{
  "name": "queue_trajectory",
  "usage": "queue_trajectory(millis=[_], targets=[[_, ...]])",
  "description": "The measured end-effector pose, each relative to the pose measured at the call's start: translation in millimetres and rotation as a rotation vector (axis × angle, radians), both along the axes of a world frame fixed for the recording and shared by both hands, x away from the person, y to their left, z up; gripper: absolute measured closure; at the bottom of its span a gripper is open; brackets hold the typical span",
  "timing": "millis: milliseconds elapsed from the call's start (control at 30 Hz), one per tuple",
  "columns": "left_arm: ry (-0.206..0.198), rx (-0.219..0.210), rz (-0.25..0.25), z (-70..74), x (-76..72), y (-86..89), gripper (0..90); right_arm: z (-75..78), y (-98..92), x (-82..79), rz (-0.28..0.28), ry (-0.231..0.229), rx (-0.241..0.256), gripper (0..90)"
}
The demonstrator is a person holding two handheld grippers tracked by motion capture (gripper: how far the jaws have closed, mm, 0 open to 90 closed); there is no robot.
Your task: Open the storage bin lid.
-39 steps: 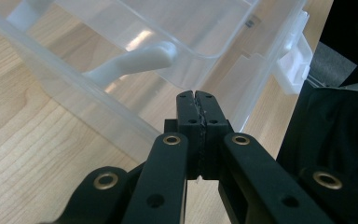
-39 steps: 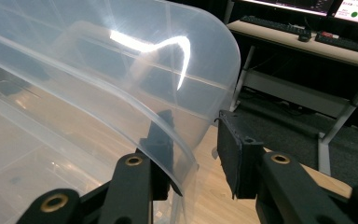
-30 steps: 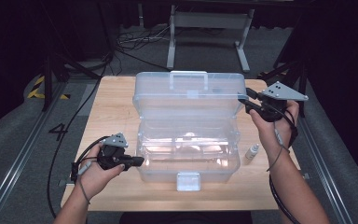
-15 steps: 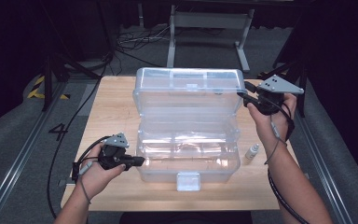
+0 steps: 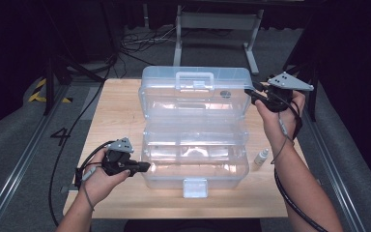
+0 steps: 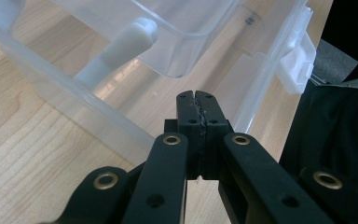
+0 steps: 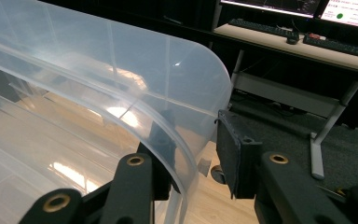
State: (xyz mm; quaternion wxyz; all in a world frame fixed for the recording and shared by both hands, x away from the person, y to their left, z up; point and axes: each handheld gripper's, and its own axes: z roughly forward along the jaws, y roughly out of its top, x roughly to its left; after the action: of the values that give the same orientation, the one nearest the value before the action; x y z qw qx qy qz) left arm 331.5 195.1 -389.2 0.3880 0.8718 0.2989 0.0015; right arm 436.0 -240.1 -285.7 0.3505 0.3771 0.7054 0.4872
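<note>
A clear box [image 5: 195,159] stands in the middle of the table [image 5: 116,106], and its lid [image 5: 195,89] is raised at the far side. The right gripper [image 5: 249,92] has wide jaws around the lid's right edge; one jaw is behind the plastic. The left gripper [image 5: 147,166] has its jaws pressed together, empty, at the box's left wall. A small bottle [image 5: 260,158] stands just beside the box on the right.

Toolbox [image 5: 195,130] clear plastic, white latch [image 5: 195,187]; tongs [image 6: 197,116] black; table [image 5: 116,116] pale wood grain.
</note>
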Motion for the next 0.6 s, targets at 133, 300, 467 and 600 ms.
queue_trajectory(millis=[133, 300, 467, 600], targets=[[0.000, 0.003, 0.000, 0.2, 0.0, -0.1, 89.9, 0.4, 0.5, 2.5, -0.005, 0.003, -0.002, 68.8], [0.000, 0.001, 0.000, 0.1, 0.0, -0.1, 89.9, 0.7, 1.3, 7.5, -0.014, 0.011, 0.002, 70.0], [-0.001, 0.002, 0.001, 0.0, -0.1, -0.3, 89.9, 1.2, 1.8, 12.9, -0.023, 0.021, 0.002, 71.1], [-0.001, 0.001, -0.001, -0.1, 0.1, 0.1, 89.9, 1.5, 2.5, 17.1, -0.032, 0.030, 0.001, 72.3]])
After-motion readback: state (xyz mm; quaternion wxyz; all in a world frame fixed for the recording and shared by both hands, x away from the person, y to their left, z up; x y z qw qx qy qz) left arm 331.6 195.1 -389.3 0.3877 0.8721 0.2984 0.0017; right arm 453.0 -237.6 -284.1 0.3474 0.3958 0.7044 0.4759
